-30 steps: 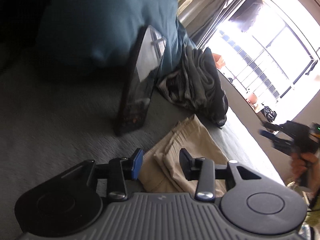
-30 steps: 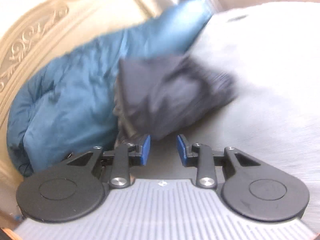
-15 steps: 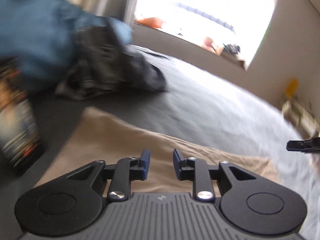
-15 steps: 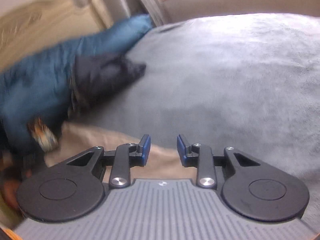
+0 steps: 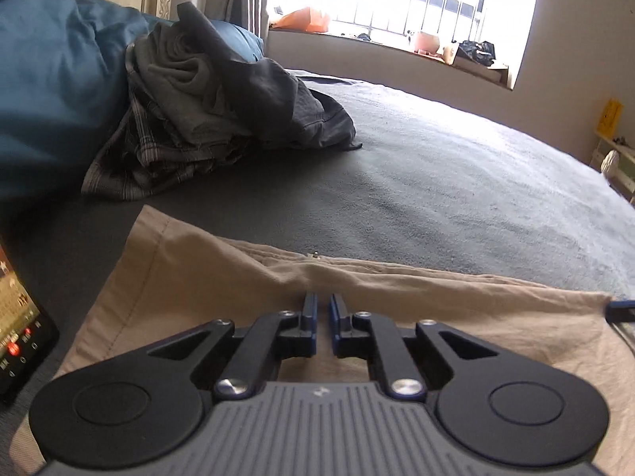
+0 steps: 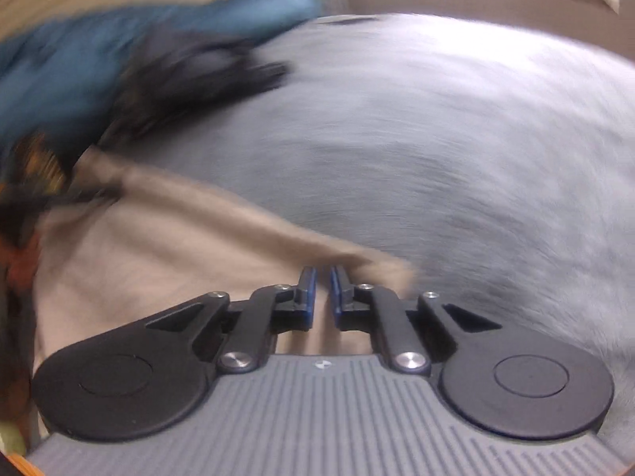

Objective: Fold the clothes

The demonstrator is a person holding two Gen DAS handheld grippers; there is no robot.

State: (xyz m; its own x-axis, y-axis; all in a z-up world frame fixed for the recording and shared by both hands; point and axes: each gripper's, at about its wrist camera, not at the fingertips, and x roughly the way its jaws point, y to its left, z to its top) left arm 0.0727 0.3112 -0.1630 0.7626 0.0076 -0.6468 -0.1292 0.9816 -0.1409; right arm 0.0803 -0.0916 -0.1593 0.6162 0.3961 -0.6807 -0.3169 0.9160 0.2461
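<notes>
Both tools pinch the tan garment's (image 5: 206,285) far edge — left tool (image 5: 322,306) closing, right tool (image 6: 322,277) pressed together — grey bedspread (image 5: 456,182) beyond.

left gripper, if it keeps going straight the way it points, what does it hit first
Most likely the beige cotton trousers lying right under the tips of the left gripper, whose jaws are closing. Beyond their far edge is only the grey bedcover; depth is uncertain.
</notes>
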